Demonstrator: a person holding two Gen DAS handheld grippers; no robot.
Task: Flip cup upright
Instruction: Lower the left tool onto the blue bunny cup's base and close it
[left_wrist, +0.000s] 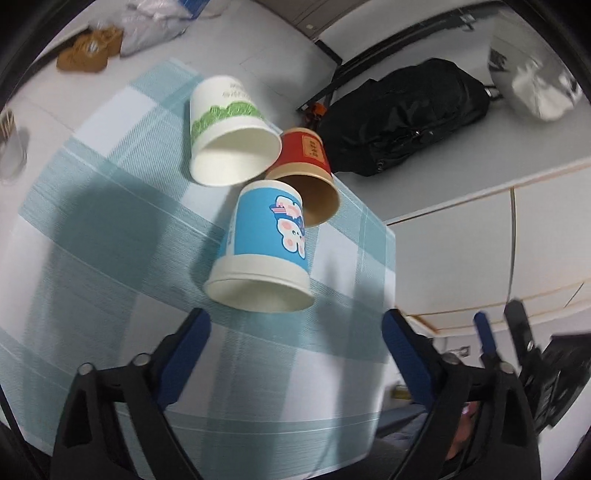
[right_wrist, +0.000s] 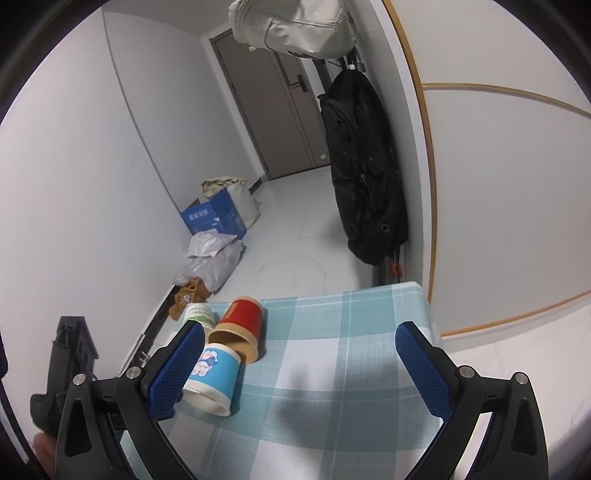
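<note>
Three paper cups lie on their sides on a teal checked tablecloth (left_wrist: 92, 240), mouths toward me. The blue cup with a cartoon (left_wrist: 264, 251) is nearest, the red cup (left_wrist: 310, 162) lies behind it, the white cup with a green band (left_wrist: 231, 129) to the left. My left gripper (left_wrist: 295, 328) is open, just short of the blue cup's rim. My right gripper (right_wrist: 299, 347) is open and empty over the cloth (right_wrist: 332, 369); the blue cup (right_wrist: 214, 376), red cup (right_wrist: 240, 325) and white cup (right_wrist: 199, 314) lie by its left finger (right_wrist: 177, 369).
The table's edge runs close behind the red cup. A black backpack (right_wrist: 362, 166) hangs beyond the table, a blue box (right_wrist: 214, 218) and plastic bags (right_wrist: 214, 258) sit on the floor, brown slippers (left_wrist: 90, 50) too. The other gripper (left_wrist: 524, 343) shows at right.
</note>
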